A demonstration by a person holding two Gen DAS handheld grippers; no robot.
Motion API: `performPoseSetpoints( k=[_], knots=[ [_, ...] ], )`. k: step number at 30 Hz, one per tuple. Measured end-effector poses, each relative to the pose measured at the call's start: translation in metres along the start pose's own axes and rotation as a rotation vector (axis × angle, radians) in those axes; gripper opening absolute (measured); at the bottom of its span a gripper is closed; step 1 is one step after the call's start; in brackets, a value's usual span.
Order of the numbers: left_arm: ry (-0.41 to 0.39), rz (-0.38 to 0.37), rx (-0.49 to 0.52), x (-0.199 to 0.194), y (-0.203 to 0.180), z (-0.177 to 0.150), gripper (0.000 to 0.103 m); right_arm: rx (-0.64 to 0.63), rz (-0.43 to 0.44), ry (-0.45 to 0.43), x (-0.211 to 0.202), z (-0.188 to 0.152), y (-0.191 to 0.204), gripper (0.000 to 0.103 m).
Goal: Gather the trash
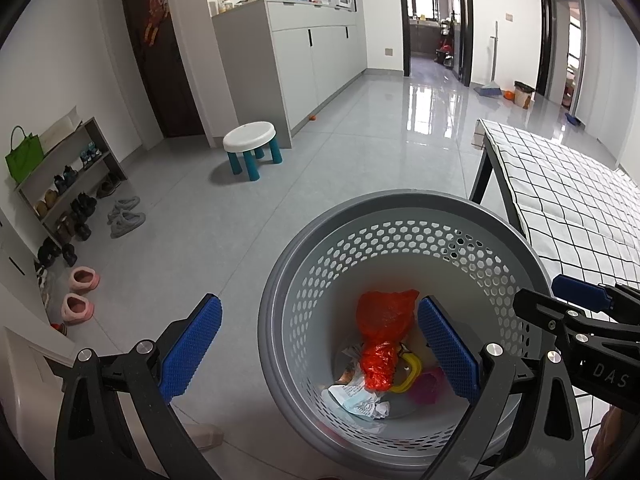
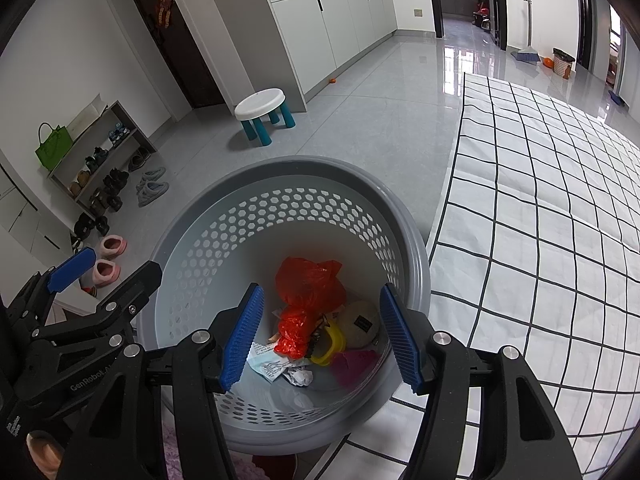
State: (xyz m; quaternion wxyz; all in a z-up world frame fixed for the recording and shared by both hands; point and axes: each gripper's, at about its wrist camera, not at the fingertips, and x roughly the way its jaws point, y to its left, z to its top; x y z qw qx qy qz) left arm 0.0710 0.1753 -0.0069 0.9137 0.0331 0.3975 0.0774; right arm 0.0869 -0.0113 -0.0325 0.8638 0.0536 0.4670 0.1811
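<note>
Left gripper (image 1: 318,350): jaws were apart, holding nothing.
Right gripper (image 2: 320,334): also wide open and empty.
Trash: red bag (image 2: 310,296) and papers lay in the grey basket (image 2: 256,184), beside the checked table (image 2: 540,220).
Relation: basket was directly below both; right gripper seemed more centred.

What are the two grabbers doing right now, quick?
Left gripper: open, holding nothing, over the basket.
Right gripper: open, holding nothing, over the same basket.
</note>
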Motion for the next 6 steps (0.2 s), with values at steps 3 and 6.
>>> performPoseSetpoints(
  k=[3, 6],
  knots=[
    [0.000, 0.000, 0.000, -0.0001, 0.0000, 0.0000, 0.097, 0.000, 0.000, 0.001, 0.0002, -0.0001, 0.0002, 0.058],
    [-0.001, -0.001, 0.001, -0.0001, -0.0001, 0.0000, 0.097, 0.001, 0.000, 0.001, 0.0000, 0.0000, -0.0002, 0.058]
  ],
)
